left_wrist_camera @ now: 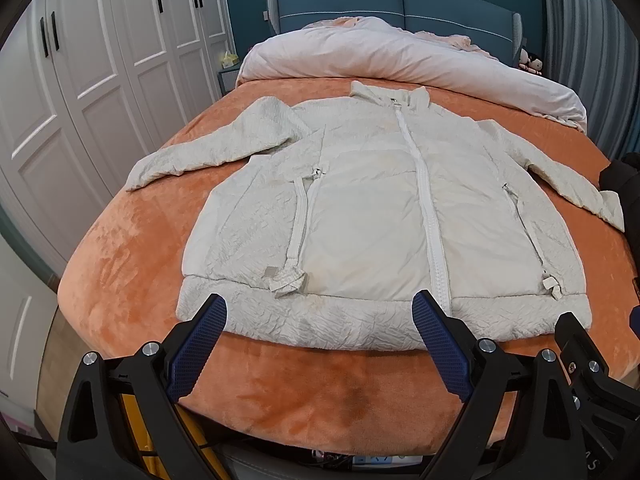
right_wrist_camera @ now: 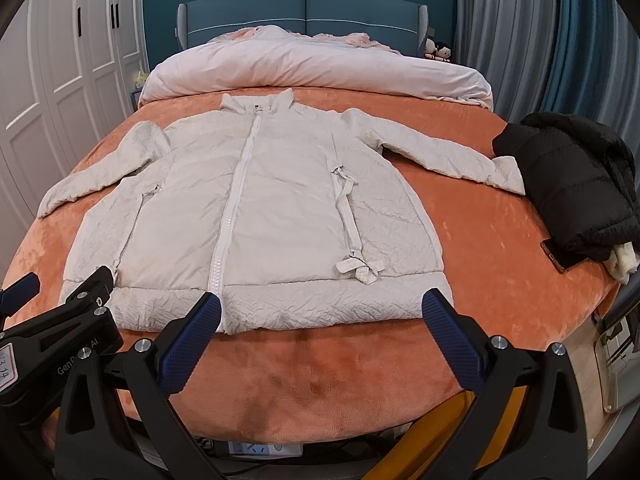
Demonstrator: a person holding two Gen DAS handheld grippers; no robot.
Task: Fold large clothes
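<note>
While jacket (left_wrist_camera: 372, 208) lies flat | hem near bed edge (left_wrist_camera: 320, 412); both grippers' fingers (left_wrist_camera: 200, 344) wide, empty

1. Bed (right_wrist_camera: 472, 240), covered in an orange plush sheet.
2. White jacket (right_wrist_camera: 280, 216), laid flat and zipped, with its sleeves spread.
3. Pale duvet (right_wrist_camera: 312, 68), bunched at the head end.
4. Black jacket (right_wrist_camera: 576, 184), heaped at the right edge, beside a phone (right_wrist_camera: 556, 256).

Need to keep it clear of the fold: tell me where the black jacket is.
In the right wrist view, the black jacket lies bunched at the bed's right edge, against the white jacket's right-hand sleeve cuff, with a phone beside it.
</note>
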